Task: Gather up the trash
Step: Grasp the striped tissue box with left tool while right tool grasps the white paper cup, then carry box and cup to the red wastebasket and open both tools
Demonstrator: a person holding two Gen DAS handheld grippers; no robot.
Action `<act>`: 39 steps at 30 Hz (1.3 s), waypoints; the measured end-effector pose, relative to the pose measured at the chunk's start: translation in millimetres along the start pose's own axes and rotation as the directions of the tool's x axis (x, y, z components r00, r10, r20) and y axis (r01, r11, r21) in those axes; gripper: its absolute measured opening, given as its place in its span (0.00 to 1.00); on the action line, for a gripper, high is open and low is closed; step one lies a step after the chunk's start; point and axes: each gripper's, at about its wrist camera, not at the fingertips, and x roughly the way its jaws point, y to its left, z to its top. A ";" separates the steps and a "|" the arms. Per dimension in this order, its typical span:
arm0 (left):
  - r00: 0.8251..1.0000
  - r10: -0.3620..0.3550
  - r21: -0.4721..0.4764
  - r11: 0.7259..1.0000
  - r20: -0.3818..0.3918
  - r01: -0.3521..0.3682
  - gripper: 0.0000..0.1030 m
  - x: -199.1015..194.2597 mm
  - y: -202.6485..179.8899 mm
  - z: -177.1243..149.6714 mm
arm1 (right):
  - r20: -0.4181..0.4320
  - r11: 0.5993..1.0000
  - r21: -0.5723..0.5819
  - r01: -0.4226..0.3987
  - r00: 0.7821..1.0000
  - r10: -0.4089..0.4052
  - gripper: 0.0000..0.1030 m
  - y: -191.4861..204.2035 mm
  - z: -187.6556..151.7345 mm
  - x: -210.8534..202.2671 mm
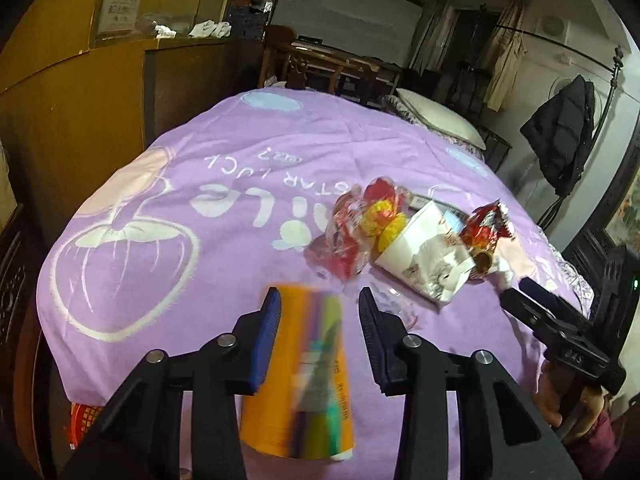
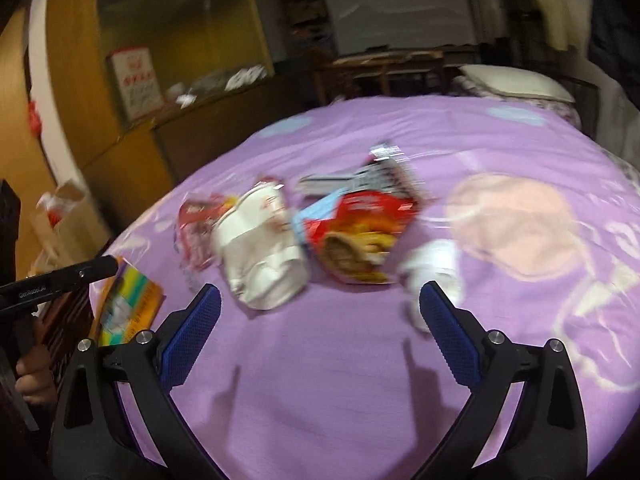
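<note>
My left gripper (image 1: 318, 300) is open, and a blurred orange packet (image 1: 308, 368) is between its jaws over the near edge of the purple bed cover (image 1: 224, 168); the right wrist view shows the packet (image 2: 128, 304) at far left. A trash pile lies on the cover: a clear bag with red and yellow wrappers (image 1: 360, 220), a white paper bag (image 1: 424, 256) (image 2: 260, 252) and a red snack bag (image 1: 488, 228) (image 2: 360, 236). My right gripper (image 2: 320, 308) is open and empty, just short of the pile, beside a white crumpled tissue (image 2: 432, 268).
A red basket (image 1: 82, 420) sits low beside the bed. A wooden cabinet (image 1: 80, 120) stands to the left. A pillow (image 1: 440, 116) lies at the far end. A cardboard box (image 2: 68, 216) stands on the floor at left.
</note>
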 end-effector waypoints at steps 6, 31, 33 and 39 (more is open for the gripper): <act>0.998 0.050 0.005 0.999 -0.036 -0.049 0.72 13.1 5.4 -17.4 | -0.097 0.999 0.012 -0.052 0.994 0.053 0.83 9.9 15.9 39.4; 0.998 0.039 -0.033 0.999 0.046 -0.038 0.52 -14.1 20.6 -5.3 | -0.008 0.991 -0.049 -0.128 0.992 0.128 0.42 32.5 31.1 10.0; 0.997 0.044 -0.036 0.999 0.064 -0.041 0.52 -24.1 20.0 -1.9 | -0.007 0.987 -0.034 -0.154 0.988 0.154 0.42 29.7 32.9 2.6; 0.992 0.067 0.001 0.998 0.107 -0.067 0.53 -47.8 8.8 -0.3 | -0.046 0.978 -0.012 -0.210 0.977 0.209 0.43 25.1 22.9 -12.6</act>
